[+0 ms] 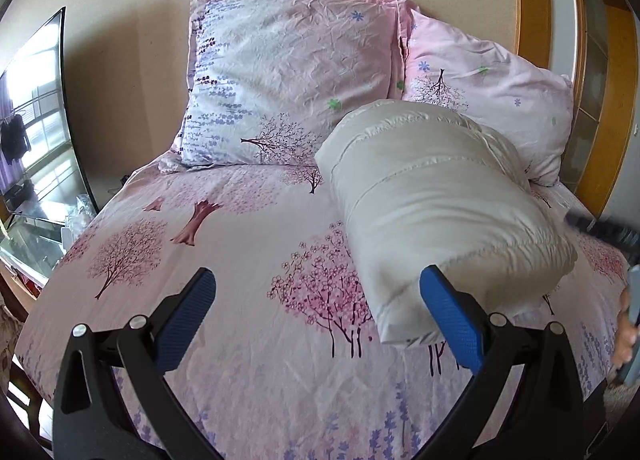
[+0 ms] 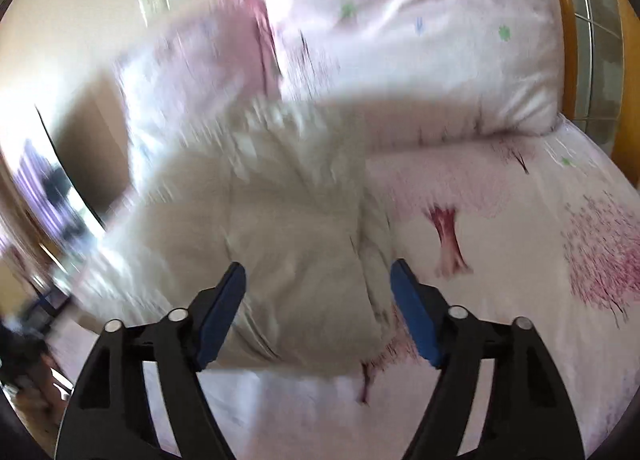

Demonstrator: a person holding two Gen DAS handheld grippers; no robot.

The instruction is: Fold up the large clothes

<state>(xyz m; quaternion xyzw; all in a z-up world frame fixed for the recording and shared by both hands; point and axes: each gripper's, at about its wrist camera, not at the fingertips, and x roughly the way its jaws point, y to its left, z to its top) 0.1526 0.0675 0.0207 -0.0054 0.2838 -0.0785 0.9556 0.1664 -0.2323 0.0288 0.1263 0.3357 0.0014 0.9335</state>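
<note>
A cream puffy quilted jacket (image 1: 436, 204) lies folded into a thick bundle on the right half of the bed (image 1: 240, 244). My left gripper (image 1: 318, 292) is open and empty, low over the bed, with its right finger beside the bundle's near end. The right wrist view is blurred. There the jacket (image 2: 280, 228) lies just ahead of my right gripper (image 2: 318, 280), which is open and empty, with the bundle's near end between its fingers. The right gripper's body shows blurred at the right edge of the left wrist view.
Two pink floral pillows (image 1: 288, 76) (image 1: 492, 100) lean on the wall at the head of the bed. A TV screen (image 1: 36, 128) on a stand is on the left. A wooden door frame (image 1: 532, 0) is on the right.
</note>
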